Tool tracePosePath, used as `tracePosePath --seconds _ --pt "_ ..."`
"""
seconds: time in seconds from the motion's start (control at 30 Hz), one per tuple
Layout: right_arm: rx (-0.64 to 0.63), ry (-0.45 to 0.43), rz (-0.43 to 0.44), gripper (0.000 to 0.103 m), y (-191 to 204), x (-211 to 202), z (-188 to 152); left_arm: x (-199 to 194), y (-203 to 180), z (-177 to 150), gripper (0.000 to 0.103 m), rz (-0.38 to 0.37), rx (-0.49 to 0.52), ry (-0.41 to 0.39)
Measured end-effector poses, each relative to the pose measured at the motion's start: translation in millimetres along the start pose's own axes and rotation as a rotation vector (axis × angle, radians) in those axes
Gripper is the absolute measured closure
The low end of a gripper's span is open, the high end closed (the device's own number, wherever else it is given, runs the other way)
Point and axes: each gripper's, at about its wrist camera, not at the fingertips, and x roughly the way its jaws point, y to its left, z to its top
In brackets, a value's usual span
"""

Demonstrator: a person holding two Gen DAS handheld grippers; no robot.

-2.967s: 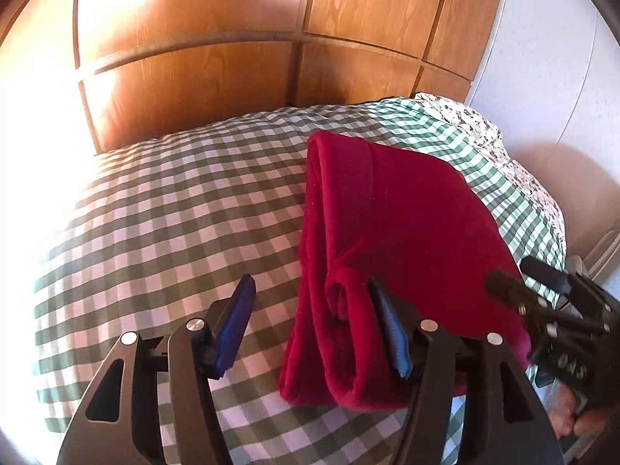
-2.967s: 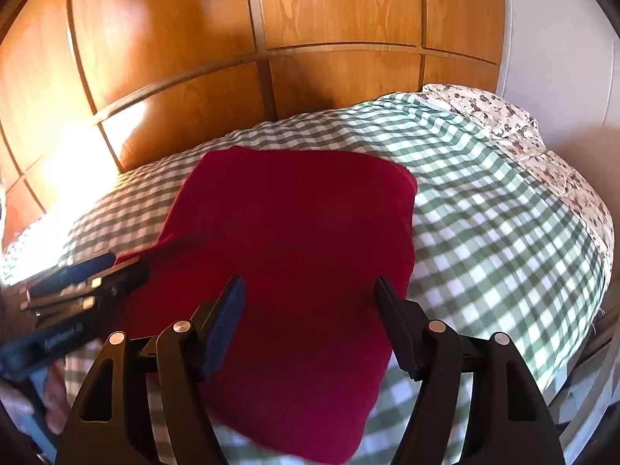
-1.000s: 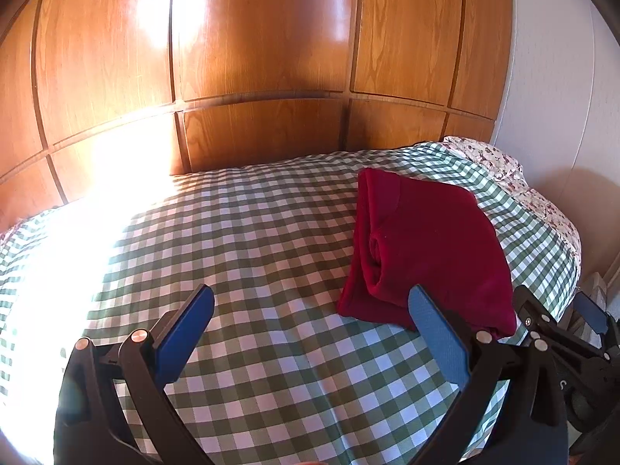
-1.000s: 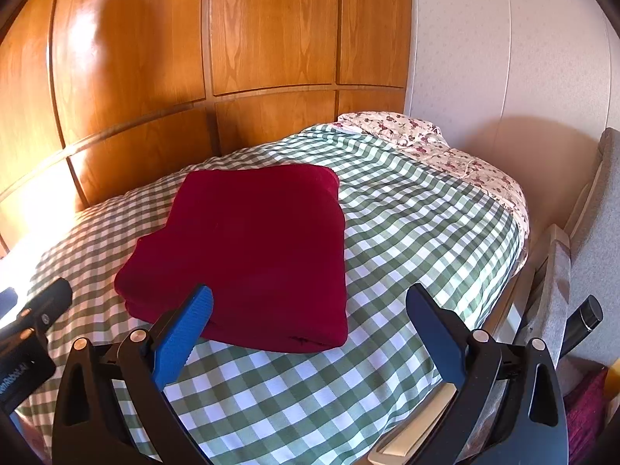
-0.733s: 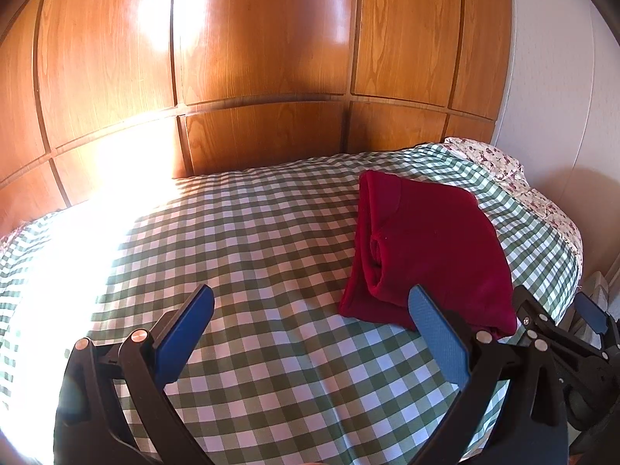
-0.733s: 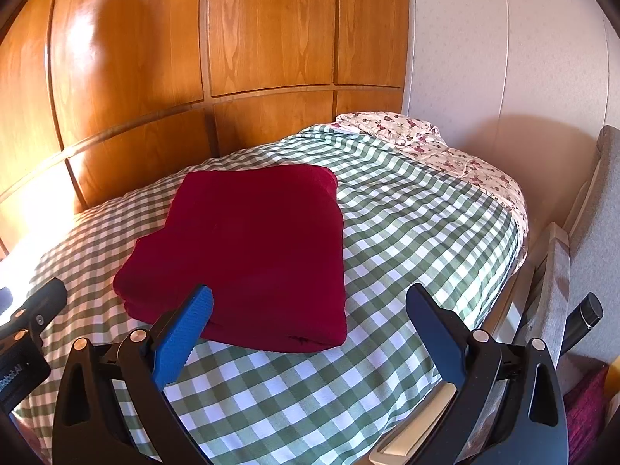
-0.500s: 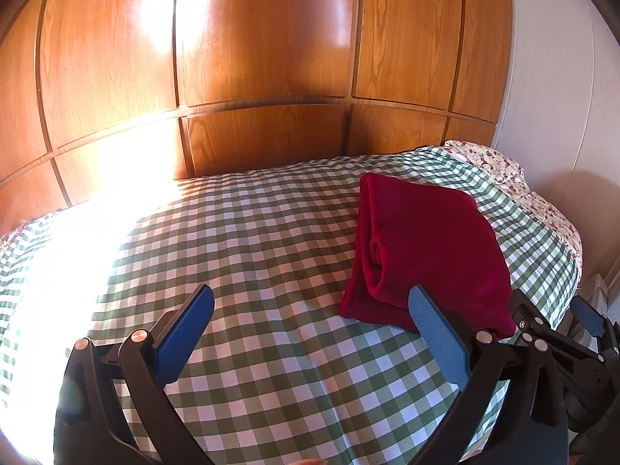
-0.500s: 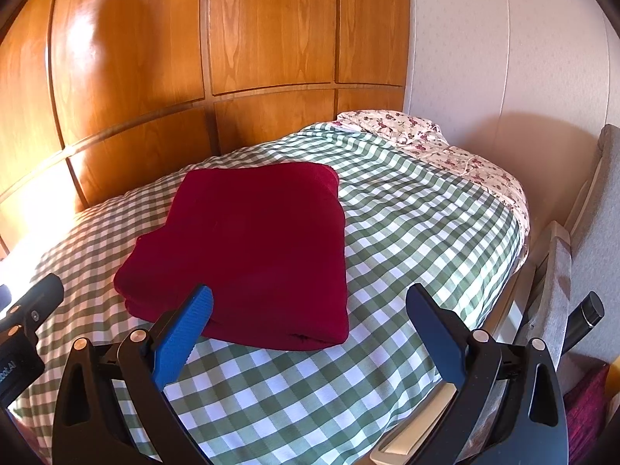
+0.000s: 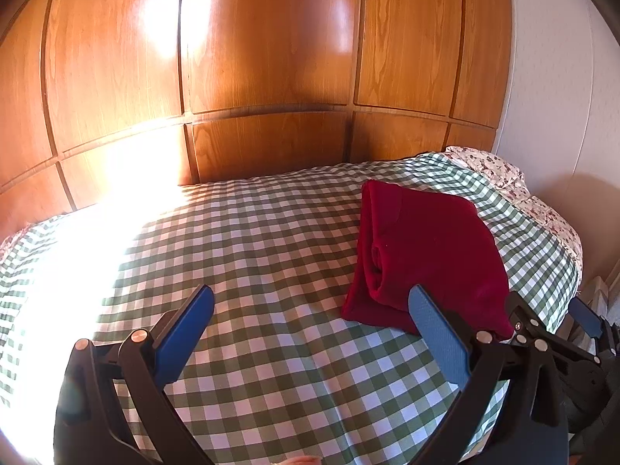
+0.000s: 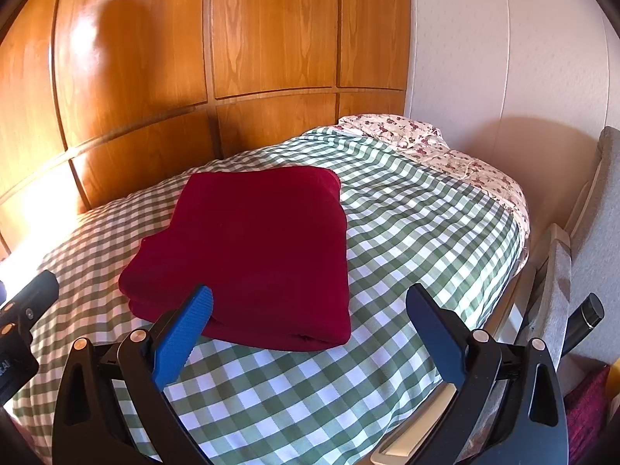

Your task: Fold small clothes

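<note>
A dark red garment (image 9: pixel 426 255) lies folded into a thick rectangle on the green checked bedspread (image 9: pixel 252 271), toward the bed's right side. My left gripper (image 9: pixel 310 302) hangs open above the bedspread, to the left of and nearer than the garment, with nothing between its blue pads. In the right wrist view the same red garment (image 10: pixel 263 248) lies flat just beyond my right gripper (image 10: pixel 308 302), which is open and empty. Each view catches part of the other gripper at its edge.
A wooden panelled wall (image 9: pixel 271 77) runs behind the bed. A flowered pillow (image 10: pixel 426 147) lies at the head end by a white wall (image 10: pixel 503 58). A grey chair (image 10: pixel 593 232) stands beside the bed's right edge. Strong sunlight washes out the bedspread's left part (image 9: pixel 69 252).
Three seconds ago both grippers were close over the garment; they have since drawn back and opened wider. Over the last second almost nothing moves.
</note>
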Motion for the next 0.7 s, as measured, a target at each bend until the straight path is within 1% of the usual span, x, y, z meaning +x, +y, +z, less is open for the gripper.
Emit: tracePosePath --seconds 0.43,0.57,0.7 --pt "0.0 0.009 0.008 0.004 1.3 1.6 -0.6 -1.2 1.0 1.2 0.003 0.003 0.002 -0.004" --pt "-0.001 0.02 0.011 0.004 2.5 4.0 -2.9 0.8 0.8 0.8 0.003 0.022 0.005 -0.001" --pt "-0.004 0.026 0.015 0.004 3.9 5.6 -5.8 4.0 1.4 -0.5 0.003 0.023 0.012 0.001"
